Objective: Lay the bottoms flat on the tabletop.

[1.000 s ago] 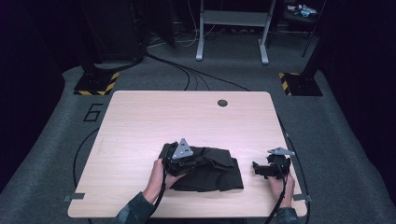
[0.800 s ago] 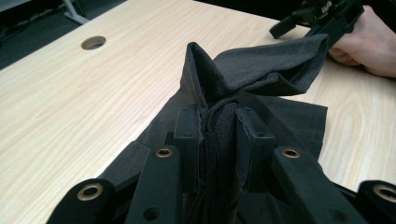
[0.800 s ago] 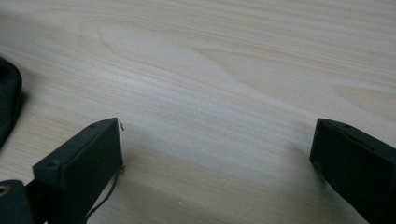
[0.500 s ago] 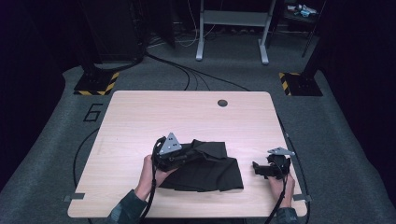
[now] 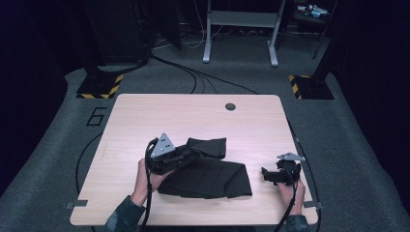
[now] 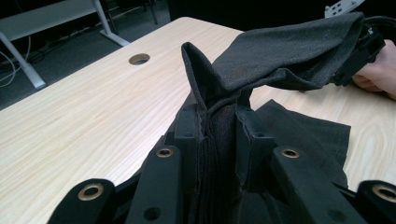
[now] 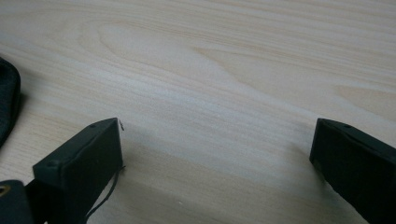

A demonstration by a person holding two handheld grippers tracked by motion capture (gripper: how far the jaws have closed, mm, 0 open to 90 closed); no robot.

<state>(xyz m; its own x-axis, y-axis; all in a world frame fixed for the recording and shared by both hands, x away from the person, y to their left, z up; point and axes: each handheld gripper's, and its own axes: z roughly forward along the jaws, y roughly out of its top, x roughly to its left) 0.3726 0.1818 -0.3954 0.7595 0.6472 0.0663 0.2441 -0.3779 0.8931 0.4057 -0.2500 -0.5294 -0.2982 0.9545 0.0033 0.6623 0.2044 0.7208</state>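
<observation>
A black cloth (image 5: 208, 171) lies crumpled on the near half of a light wooden table (image 5: 193, 116), left of centre toward the person's edge; part of it spreads flat across the wood while its far portion rises in a fold; in the left gripper view that fold (image 6: 261, 60) stands up from between the two black jaws and drapes away to the right, with a flat layer of the same cloth beneath it on the tabletop; the left gripper (image 5: 181, 157), topped by its grey three-cornered plate, sits at the cloth's left end with its jaws pressed together on a thick bunch of the fabric, the dark weave packed tight between the pads; the person's left hand (image 5: 150, 174) grips the tool from the near side, a dark sleeve entering at the bottom edge of the high view; well apart to the right, beyond the cloth's right edge, the right gripper (image 5: 270, 175) rests low at the table's near right corner, held by the right hand (image 5: 292, 191); in the right gripper view its jaws stand wide apart over bare wood grain, nothing between them, with a dark edge of the cloth just visible at the far left; a round cable hole (image 5: 230, 106) marks the table's far side; cables run across the grey carpet beyond, where the numeral 6 (image 5: 96, 117) is marked on the floor beside the table's left edge.
</observation>
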